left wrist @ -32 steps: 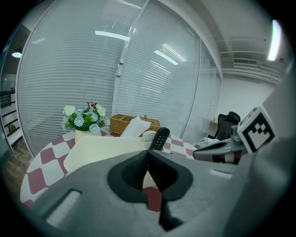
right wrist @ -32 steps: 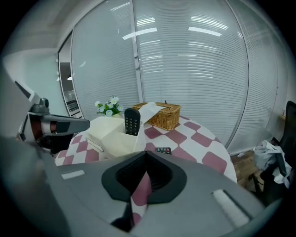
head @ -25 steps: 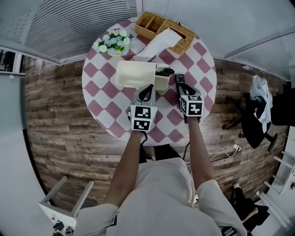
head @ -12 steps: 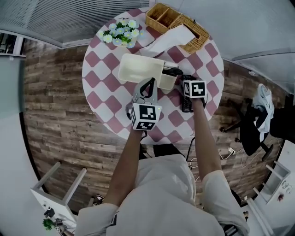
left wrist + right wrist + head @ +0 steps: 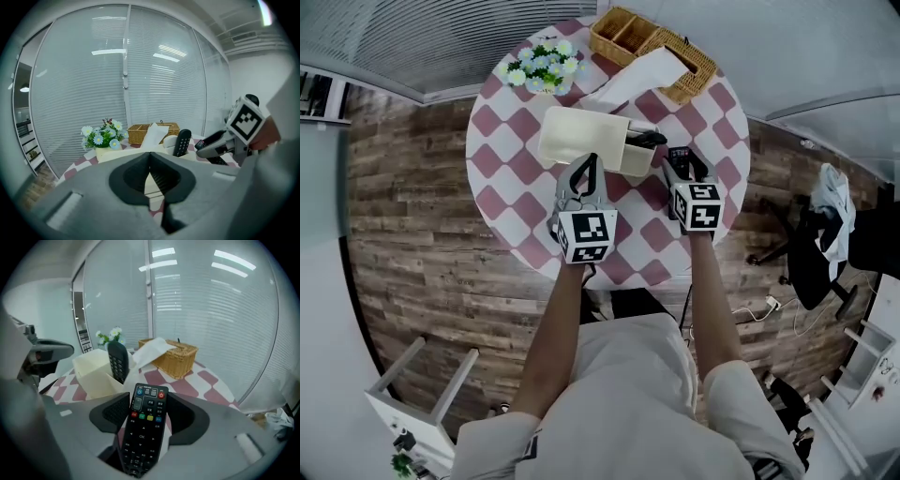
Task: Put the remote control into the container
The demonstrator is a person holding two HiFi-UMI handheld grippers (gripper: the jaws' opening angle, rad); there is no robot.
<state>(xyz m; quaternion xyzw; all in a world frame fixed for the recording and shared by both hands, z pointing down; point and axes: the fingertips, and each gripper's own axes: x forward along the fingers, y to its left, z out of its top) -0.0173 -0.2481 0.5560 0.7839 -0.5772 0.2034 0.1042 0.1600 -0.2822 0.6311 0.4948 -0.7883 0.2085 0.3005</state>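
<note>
One remote control (image 5: 144, 425) lies between the jaws of my right gripper (image 5: 143, 409), which have just been closing onto it. My left gripper (image 5: 150, 174) is fully closed and empty. Container (image 5: 92, 372) stands ahead-left of the right gripper; I judge transfer comes next.

I read only "OK", on the remote's (image 5: 143, 427) centre key; its other key labels are too small

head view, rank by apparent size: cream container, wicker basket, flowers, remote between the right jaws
1. cream container and wicker basket, too alike to split; tissue hides part of the basket
2. flowers
3. remote control
</note>
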